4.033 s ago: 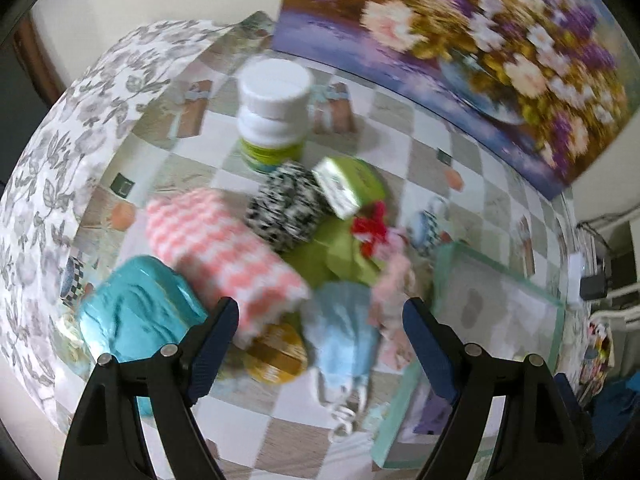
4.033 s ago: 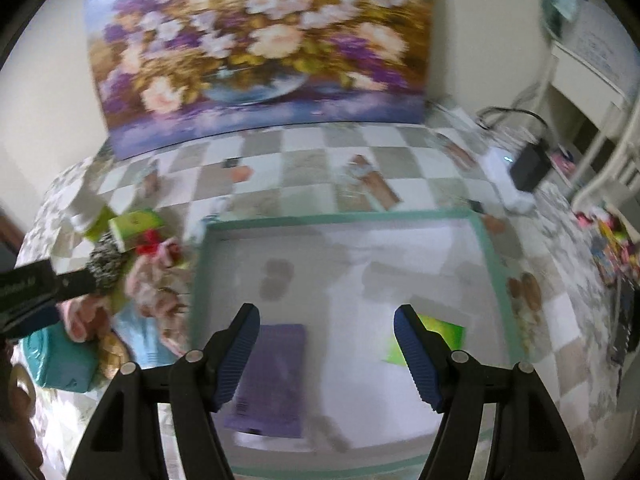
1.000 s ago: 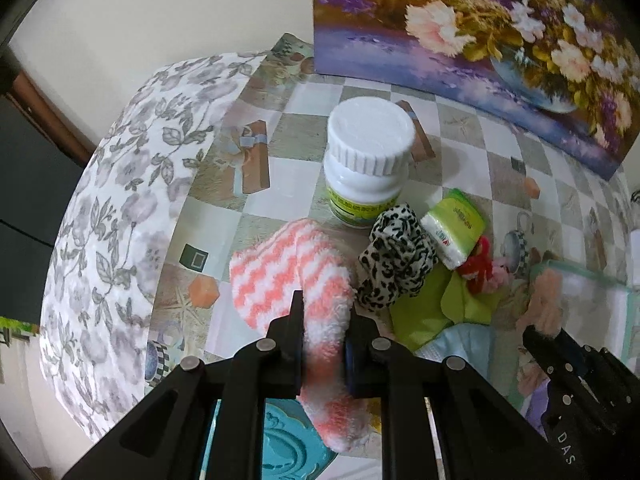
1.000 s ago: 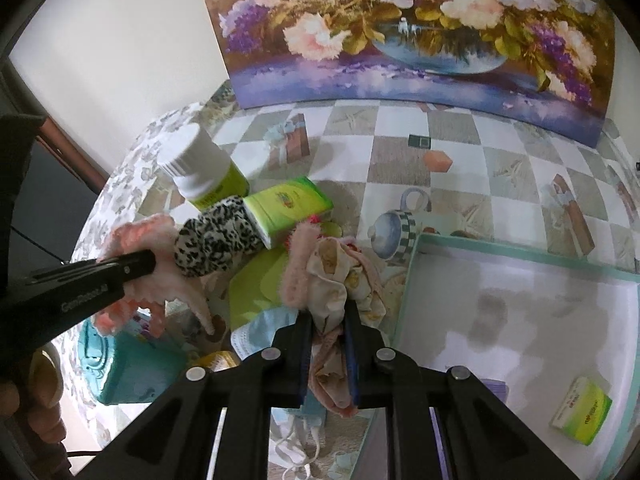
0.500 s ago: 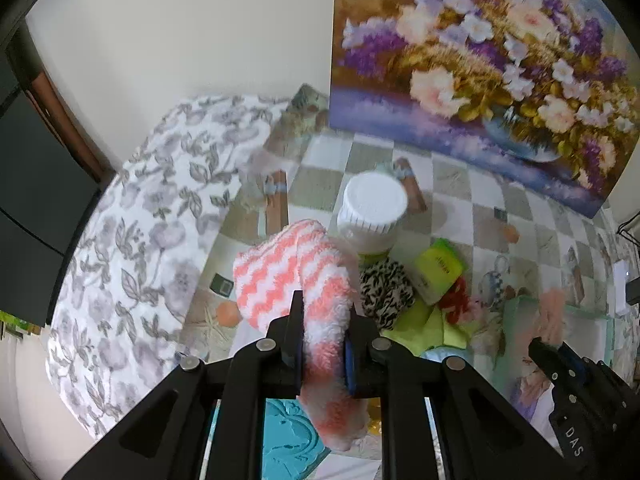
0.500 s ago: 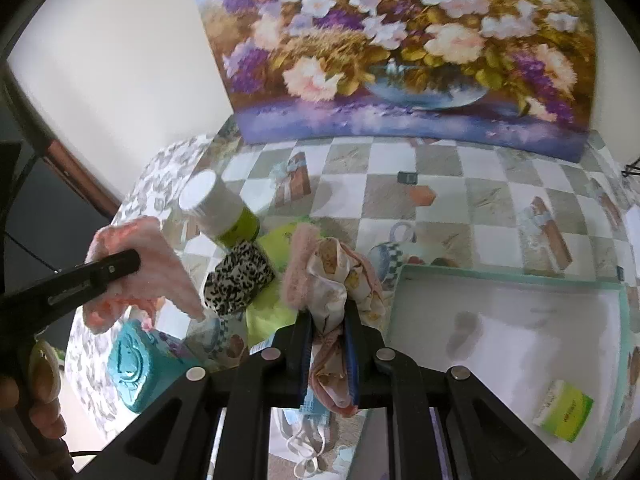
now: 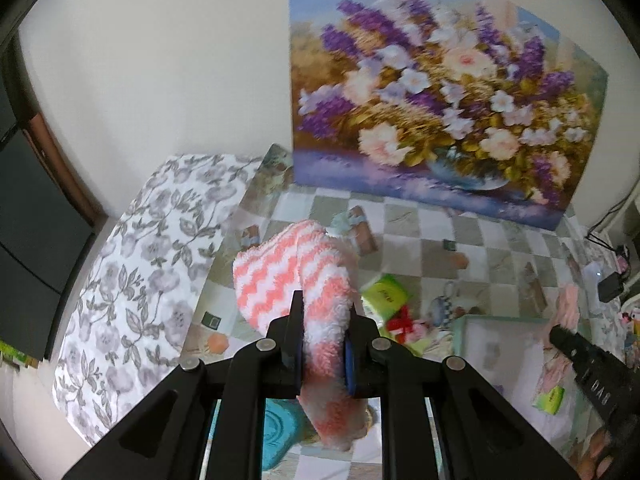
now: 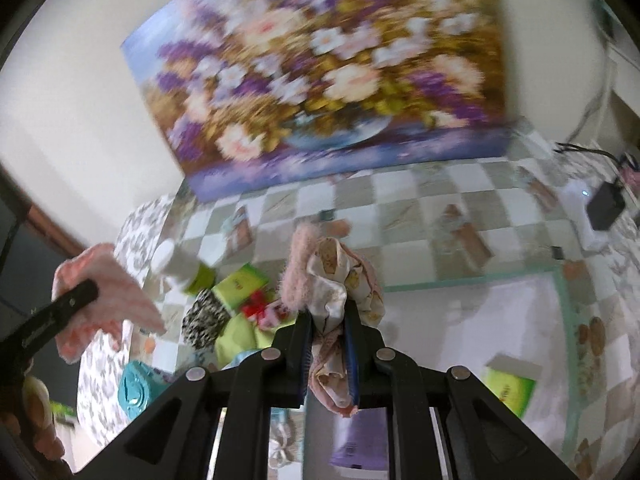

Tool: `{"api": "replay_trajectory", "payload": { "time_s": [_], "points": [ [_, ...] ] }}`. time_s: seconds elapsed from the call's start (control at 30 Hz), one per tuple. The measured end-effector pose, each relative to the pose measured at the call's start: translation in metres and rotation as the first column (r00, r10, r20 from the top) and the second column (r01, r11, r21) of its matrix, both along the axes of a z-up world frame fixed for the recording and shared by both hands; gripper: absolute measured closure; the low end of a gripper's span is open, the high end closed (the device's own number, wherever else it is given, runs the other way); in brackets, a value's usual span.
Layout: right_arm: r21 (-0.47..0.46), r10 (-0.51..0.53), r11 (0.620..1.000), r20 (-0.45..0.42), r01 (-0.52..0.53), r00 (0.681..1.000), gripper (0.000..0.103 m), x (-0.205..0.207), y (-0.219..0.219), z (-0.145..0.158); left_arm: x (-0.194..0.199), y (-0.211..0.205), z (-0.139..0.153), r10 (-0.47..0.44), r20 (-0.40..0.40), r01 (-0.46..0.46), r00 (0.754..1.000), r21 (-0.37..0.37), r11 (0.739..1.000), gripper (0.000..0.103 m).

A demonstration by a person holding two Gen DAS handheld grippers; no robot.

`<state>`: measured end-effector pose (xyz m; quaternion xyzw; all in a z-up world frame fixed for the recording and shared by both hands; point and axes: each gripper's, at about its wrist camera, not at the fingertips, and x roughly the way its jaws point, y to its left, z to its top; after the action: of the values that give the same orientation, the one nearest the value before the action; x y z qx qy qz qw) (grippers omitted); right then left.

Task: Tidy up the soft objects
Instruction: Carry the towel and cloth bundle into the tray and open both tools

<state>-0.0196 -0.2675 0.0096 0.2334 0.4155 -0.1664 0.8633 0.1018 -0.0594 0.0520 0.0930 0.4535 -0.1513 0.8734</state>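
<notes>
My left gripper (image 7: 323, 334) is shut on a fluffy pink-and-white zigzag cloth (image 7: 296, 276) and holds it high above the table. The cloth also shows in the right wrist view (image 8: 104, 280). My right gripper (image 8: 328, 330) is shut on a pink and cream floral fabric bundle (image 8: 332, 276), lifted over the left rim of the white tray (image 8: 564, 292). A leopard-print soft piece (image 8: 204, 320), a green cloth (image 8: 240, 332) and a red bit (image 8: 256, 306) lie on the table below.
A white-lidded bottle (image 8: 180, 264) and a green box (image 7: 384, 292) stand by the pile. A teal container (image 8: 134, 388) lies near the table's left edge. The tray holds a green packet (image 8: 508, 390) and a purple packet (image 8: 356, 436). A flower painting (image 7: 436, 120) leans on the wall.
Both grippers have risen higher with their cloths still held. The right view has swung to the right, toward the tray. The table items look smaller.
</notes>
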Motion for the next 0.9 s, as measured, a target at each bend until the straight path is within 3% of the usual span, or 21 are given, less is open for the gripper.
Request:
{"api": "replay_trajectory", "payload": {
  "time_s": [0.23,0.4,0.57,0.73,0.9],
  "points": [
    [-0.021,-0.153,0.988,-0.001,0.153,0.988,0.088,-0.04,-0.058,0.009,-0.015,-0.023,0.01,-0.064,-0.009,0.063,0.998,-0.06,0.996,0.087],
    [-0.062,-0.307,0.95,-0.031,0.305,0.951,0.088,-0.075,-0.105,0.011,-0.028,-0.051,0.008,-0.125,-0.041,0.122,0.991,-0.073,0.99,0.087],
    [-0.021,-0.402,0.916,-0.04,0.401,0.915,0.088,-0.103,-0.142,0.006,-0.048,-0.087,0.004,-0.217,-0.071,0.211,0.974,-0.085,0.974,0.087],
    [-0.008,-0.449,0.893,-0.057,0.45,0.891,0.088,-0.118,-0.16,-0.001,-0.075,-0.128,-0.009,-0.311,-0.094,0.308,0.946,-0.045,0.95,0.087],
    [0.017,-0.441,0.896,-0.089,0.444,0.893,0.088,-0.117,-0.163,-0.016,-0.1,-0.161,-0.029,-0.386,-0.116,0.39,0.915,0.013,0.921,0.087]
  ]
}}
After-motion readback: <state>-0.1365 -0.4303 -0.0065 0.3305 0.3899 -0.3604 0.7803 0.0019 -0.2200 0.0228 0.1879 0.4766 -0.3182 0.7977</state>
